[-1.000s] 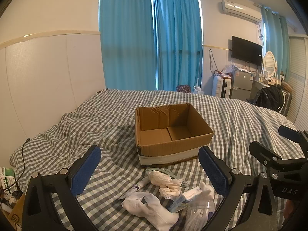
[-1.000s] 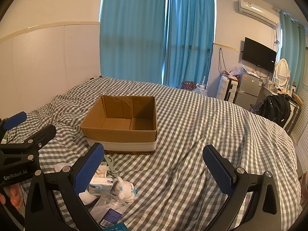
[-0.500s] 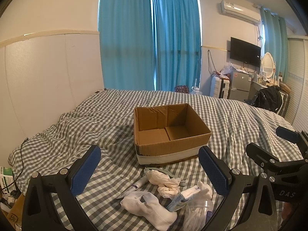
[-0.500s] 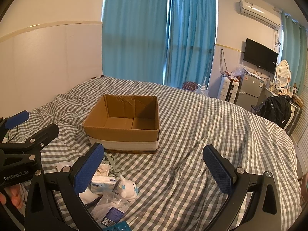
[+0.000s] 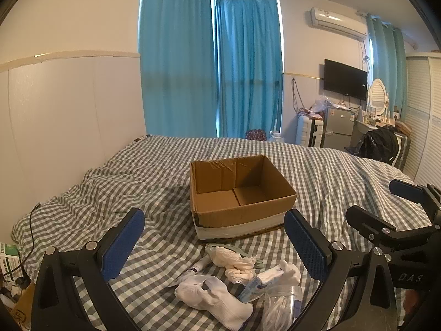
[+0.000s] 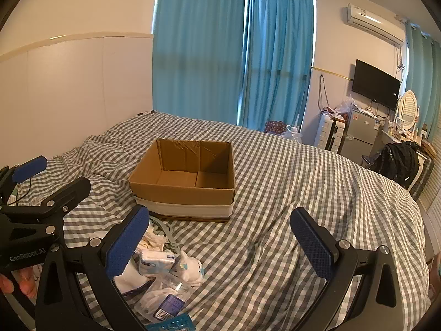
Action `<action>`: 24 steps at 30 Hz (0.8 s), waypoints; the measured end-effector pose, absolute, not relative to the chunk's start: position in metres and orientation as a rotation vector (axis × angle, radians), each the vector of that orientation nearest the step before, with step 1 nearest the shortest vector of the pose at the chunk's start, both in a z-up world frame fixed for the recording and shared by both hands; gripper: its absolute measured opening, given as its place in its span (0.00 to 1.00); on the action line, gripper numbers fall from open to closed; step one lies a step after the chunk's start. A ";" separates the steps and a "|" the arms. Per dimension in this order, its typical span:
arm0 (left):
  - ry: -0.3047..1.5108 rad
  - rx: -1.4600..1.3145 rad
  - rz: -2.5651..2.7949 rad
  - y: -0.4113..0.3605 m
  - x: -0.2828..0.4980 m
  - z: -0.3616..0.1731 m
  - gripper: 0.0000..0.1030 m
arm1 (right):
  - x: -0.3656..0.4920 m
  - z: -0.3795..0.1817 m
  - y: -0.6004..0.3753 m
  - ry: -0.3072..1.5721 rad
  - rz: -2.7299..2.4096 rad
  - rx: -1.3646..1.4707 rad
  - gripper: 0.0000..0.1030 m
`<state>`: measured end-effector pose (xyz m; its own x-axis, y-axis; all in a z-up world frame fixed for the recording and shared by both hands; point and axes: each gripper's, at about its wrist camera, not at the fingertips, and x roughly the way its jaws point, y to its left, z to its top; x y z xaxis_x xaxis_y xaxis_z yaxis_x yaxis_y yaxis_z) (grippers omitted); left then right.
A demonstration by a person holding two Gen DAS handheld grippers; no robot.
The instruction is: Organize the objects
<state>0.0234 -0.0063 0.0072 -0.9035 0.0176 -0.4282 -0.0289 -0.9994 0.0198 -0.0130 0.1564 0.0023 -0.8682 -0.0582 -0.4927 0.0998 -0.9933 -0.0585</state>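
Note:
An open, empty cardboard box point(image 5: 239, 190) point(image 6: 187, 176) sits on a grey checked bed point(image 5: 110, 193) point(image 6: 303, 193). In front of it lies a pile of small items: a white sock point(image 5: 217, 300), crumpled white cloth point(image 5: 234, 260), a tube point(image 5: 197, 267), a tissue pack point(image 6: 157, 259), a small white plush toy point(image 6: 190, 269) and a clear plastic bag point(image 6: 165, 300). My left gripper point(image 5: 215, 245) is open and empty above the pile. My right gripper point(image 6: 220, 242) is open and empty, to the right of the pile. Each gripper shows in the other's view.
A white wall panel runs along the bed's left side. Blue curtains point(image 5: 209, 77) hang behind the bed. A TV point(image 6: 376, 84), fridge, black backpack point(image 6: 397, 162) and dresser stand at the far right. A cable and boxes point(image 5: 8, 259) lie off the bed's left corner.
Both grippers have drifted slightly; the box sits a little further left in the left view and further right in the right view. Nothing was taken hold of.

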 end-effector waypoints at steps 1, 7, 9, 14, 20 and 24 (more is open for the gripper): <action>0.039 -0.684 3.043 -0.006 0.023 0.007 1.00 | -0.012 0.002 0.156 0.121 -2.953 0.776 1.00; 0.033 -0.714 3.045 -0.013 0.023 0.003 1.00 | -0.011 0.002 0.155 0.131 -2.941 0.785 0.99; 0.038 -0.732 3.042 -0.015 0.021 -0.001 1.00 | -0.011 0.001 0.154 0.136 -2.937 0.792 0.98; 0.066 -0.838 3.042 -0.023 0.010 -0.021 1.00 | -0.019 -0.011 0.155 0.123 -2.913 0.857 0.96; 0.136 -1.058 2.977 -0.023 -0.006 -0.069 1.00 | -0.040 -0.048 0.154 0.113 -2.847 1.045 0.94; 0.190 -1.189 2.952 -0.025 -0.016 -0.101 0.95 | -0.054 -0.082 0.156 0.117 -2.790 1.195 0.86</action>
<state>-0.0162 -0.0253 -0.1006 -0.7209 -0.0875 -0.6875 -0.0012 -0.9918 0.1275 -0.0543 0.1558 -0.0815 -0.6859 -0.0651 -0.7248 0.1257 -0.9916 -0.0300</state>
